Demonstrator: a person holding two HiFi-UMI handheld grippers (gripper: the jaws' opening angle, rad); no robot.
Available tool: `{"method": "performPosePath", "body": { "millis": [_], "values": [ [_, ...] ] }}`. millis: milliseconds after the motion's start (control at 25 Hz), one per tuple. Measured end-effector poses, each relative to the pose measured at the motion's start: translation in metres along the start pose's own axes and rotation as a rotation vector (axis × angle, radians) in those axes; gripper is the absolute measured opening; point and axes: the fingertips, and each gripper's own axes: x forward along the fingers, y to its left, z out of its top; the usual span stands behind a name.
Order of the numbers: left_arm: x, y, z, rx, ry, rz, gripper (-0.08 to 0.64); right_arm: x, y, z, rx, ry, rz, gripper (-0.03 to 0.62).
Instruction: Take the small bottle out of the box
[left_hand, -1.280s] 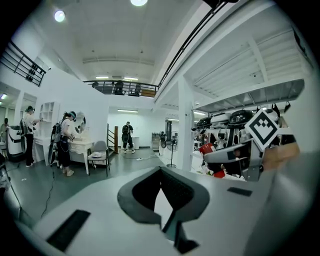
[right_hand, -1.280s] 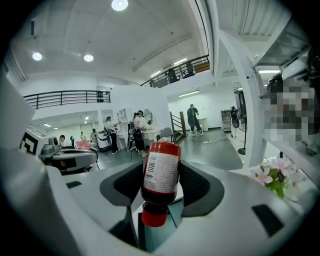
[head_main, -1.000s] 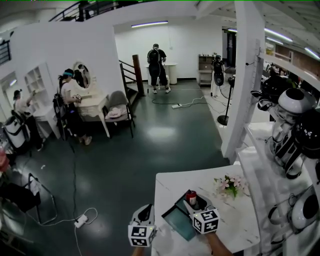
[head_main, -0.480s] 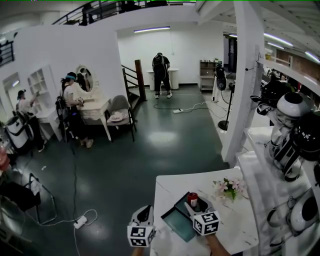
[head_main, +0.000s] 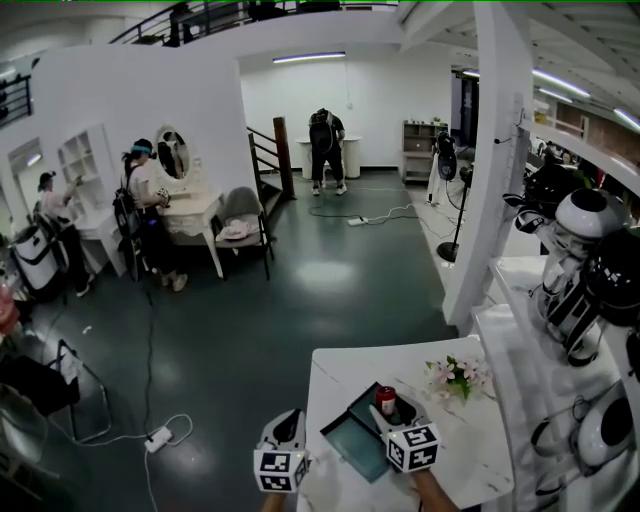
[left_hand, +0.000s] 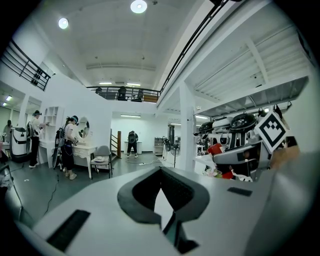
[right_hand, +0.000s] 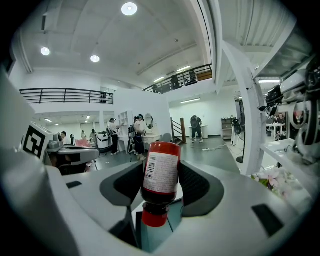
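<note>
The white table (head_main: 470, 440) sits at 6 o'clock in the head view, with the open teal-lined box (head_main: 352, 445) lying on it. The left gripper (head_main: 289, 422) hangs at 9 o'clock from the box, off the table edge, its jaws drawn together on nothing. The right gripper (head_main: 392, 410) is clamped on the small bottle (right_hand: 161, 172), held red cap down at the box's 1 o'clock corner, with teal lining showing beneath the cap. The lift looks done. Carrying the bottle clear of the box and setting it down seems to remain.
</note>
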Motion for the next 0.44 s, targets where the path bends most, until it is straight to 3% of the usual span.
{"method": "performPosePath", "body": {
  "millis": [440],
  "values": [
    [-0.0006, -0.0062, -0.0025, 0.0, 0.012, -0.009, 0.018, -0.0021, -0.0032, -0.0022, -0.011, 0.007, -0.002, 0.238]
  ]
}}
